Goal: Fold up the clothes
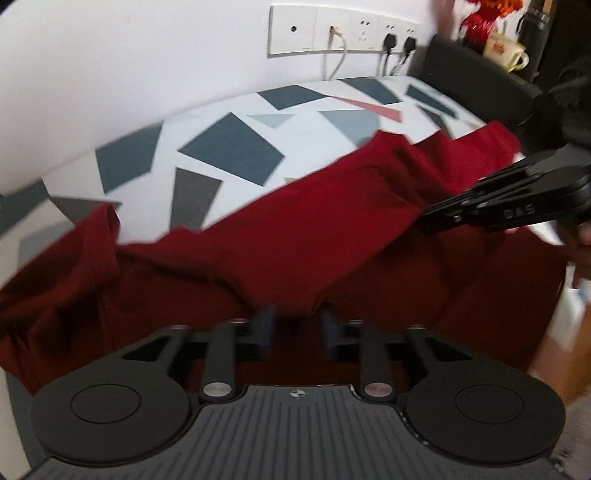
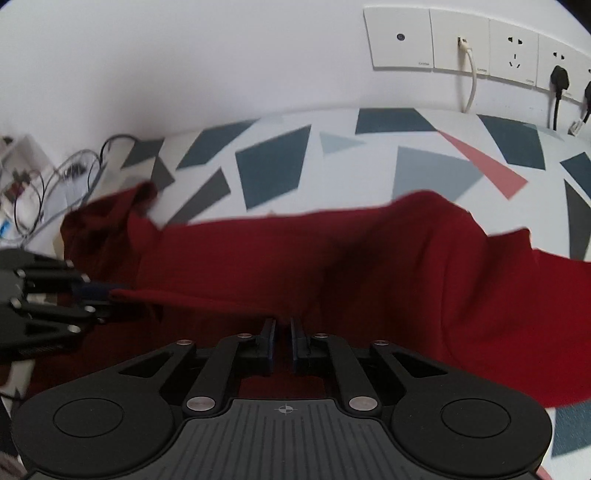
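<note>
A dark red garment (image 1: 295, 240) (image 2: 332, 258) lies bunched across a table covered in a white cloth with grey, blue and pink shapes (image 1: 229, 147) (image 2: 273, 170). My left gripper (image 1: 296, 321) is shut on a raised fold at the garment's near edge; the right wrist view shows it at the left (image 2: 99, 295), pinching a taut red edge. My right gripper (image 2: 282, 325) has its fingers close together on the cloth's near edge. From the left wrist view it comes in from the right (image 1: 428, 219), its tips on the garment. The cloth hangs stretched between both grippers.
Wall sockets with plugged cables (image 1: 343, 29) (image 2: 461, 40) sit above the table's far edge. A black object (image 1: 461, 70), a mug (image 1: 506, 51) and a red ornament stand at the far right. Loose wires (image 2: 55, 173) lie off the left end. A hand (image 1: 580, 258) holds the right gripper.
</note>
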Available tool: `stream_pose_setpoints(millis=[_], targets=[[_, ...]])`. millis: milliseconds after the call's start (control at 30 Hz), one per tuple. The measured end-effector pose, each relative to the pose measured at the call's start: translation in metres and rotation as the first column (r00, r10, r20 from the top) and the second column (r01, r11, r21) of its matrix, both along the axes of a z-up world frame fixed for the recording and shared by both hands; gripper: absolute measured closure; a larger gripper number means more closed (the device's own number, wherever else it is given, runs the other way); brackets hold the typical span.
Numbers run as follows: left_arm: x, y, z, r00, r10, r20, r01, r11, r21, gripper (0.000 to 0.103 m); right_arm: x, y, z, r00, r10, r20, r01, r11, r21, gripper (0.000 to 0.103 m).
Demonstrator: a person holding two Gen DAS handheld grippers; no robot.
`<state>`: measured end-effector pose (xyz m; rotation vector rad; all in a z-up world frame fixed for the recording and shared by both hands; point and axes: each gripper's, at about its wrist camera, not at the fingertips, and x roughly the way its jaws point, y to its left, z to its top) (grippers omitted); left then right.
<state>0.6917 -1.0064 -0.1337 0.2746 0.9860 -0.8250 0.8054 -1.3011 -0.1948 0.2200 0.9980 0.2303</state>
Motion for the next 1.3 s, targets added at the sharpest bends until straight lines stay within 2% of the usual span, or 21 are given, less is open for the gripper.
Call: stream_pose_setpoints(millis=[33,100,167,233,300,400,433,533,567,600,633,667,733,800,900,1033,1100,1167,1233,1300], targets=[[0.000,0.005,0.002,1.000,-0.001,-0.027,0.000,1.000,-0.022,0.044,-0.004,-0.002,0.002,1.000,0.004,-0.006,-0.004,1.000,0.001,0.084],[0.004,0.018,0.007,0.997,0.027,-0.068,-0.032,0.998,-0.063,0.042,-0.008,-0.007,0.009,1.000,0.006,-0.010,-0.006,1.000,0.002,0.081],[0.017,0.029,0.009,0.990,0.103,-0.094,-0.112,0.990,-0.086,0.042,-0.007,-0.015,0.015,1.000,-0.008,0.010,0.008,1.000,0.008,0.075],[0.039,0.037,0.008,0.972,0.203,-0.119,-0.216,0.970,-0.114,0.043,0.001,-0.028,0.019,0.998,-0.052,0.027,0.051,0.998,0.048,0.072],[0.061,0.040,0.001,0.946,0.272,-0.177,-0.299,0.943,-0.149,0.047,0.016,-0.043,0.017,0.993,-0.116,0.027,0.112,0.987,0.116,0.071],[0.092,0.040,-0.019,0.882,0.370,-0.291,-0.427,0.889,-0.165,0.057,0.043,-0.060,0.000,0.979,-0.203,-0.021,0.203,0.957,0.208,0.069],[0.099,0.041,-0.026,0.861,0.396,-0.320,-0.462,0.872,-0.164,0.057,0.052,-0.064,-0.007,0.973,-0.224,-0.046,0.229,0.945,0.234,0.069],[0.110,0.043,-0.039,0.816,0.434,-0.382,-0.530,0.825,-0.194,0.058,0.070,-0.070,-0.028,0.959,-0.259,-0.116,0.282,0.913,0.295,0.069],[0.112,0.045,-0.041,0.806,0.442,-0.394,-0.548,0.809,-0.212,0.061,0.073,-0.071,-0.033,0.955,-0.268,-0.124,0.294,0.905,0.308,0.069],[0.113,0.046,-0.043,0.795,0.452,-0.405,-0.566,0.794,-0.225,0.079,0.076,-0.072,-0.037,0.952,-0.276,-0.129,0.304,0.897,0.321,0.071],[0.115,0.047,-0.045,0.784,0.466,-0.411,-0.584,0.779,-0.229,0.088,0.078,-0.072,-0.041,0.949,-0.285,-0.133,0.313,0.889,0.334,0.082],[0.117,0.047,-0.047,0.775,0.483,-0.408,-0.599,0.767,-0.231,0.092,0.080,-0.073,-0.044,0.947,-0.293,-0.136,0.322,0.882,0.345,0.090],[0.120,0.050,-0.047,0.765,0.508,-0.396,-0.623,0.739,-0.256,0.096,0.082,-0.074,-0.046,0.944,-0.314,-0.102,0.329,0.871,0.364,0.094],[0.126,0.050,-0.045,0.767,0.524,-0.370,-0.629,0.726,-0.278,0.097,0.083,-0.076,-0.045,0.938,-0.343,-0.052,0.335,0.857,0.392,0.095],[0.140,0.045,-0.042,0.783,0.537,-0.314,-0.617,0.733,-0.285,0.097,0.091,-0.082,-0.046,0.924,-0.382,-0.023,0.358,0.840,0.408,0.095],[0.159,0.034,-0.046,0.797,0.541,-0.268,-0.600,0.756,-0.260,0.097,0.104,-0.086,-0.054,0.916,-0.402,-0.020,0.378,0.843,0.384,0.095],[0.162,0.031,-0.047,0.806,0.533,-0.258,-0.588,0.771,-0.242,0.096,0.106,-0.088,-0.055,0.914,-0.405,-0.027,0.383,0.838,0.388,0.093],[0.153,0.031,-0.041,0.819,0.526,-0.232,-0.571,0.787,-0.233,0.091,0.104,-0.090,-0.053,0.914,-0.404,-0.032,0.383,0.835,0.394,0.086],[0.145,0.032,-0.035,0.831,0.517,-0.206,-0.554,0.802,-0.223,0.081,0.096,-0.093,-0.044,0.918,-0.397,-0.008,0.372,0.852,0.367,0.076],[0.136,0.032,-0.029,0.843,0.507,-0.180,-0.537,0.816,-0.213,0.052,0.082,-0.102,-0.035,0.907,-0.420,0.025,0.387,0.855,0.346,0.072]])
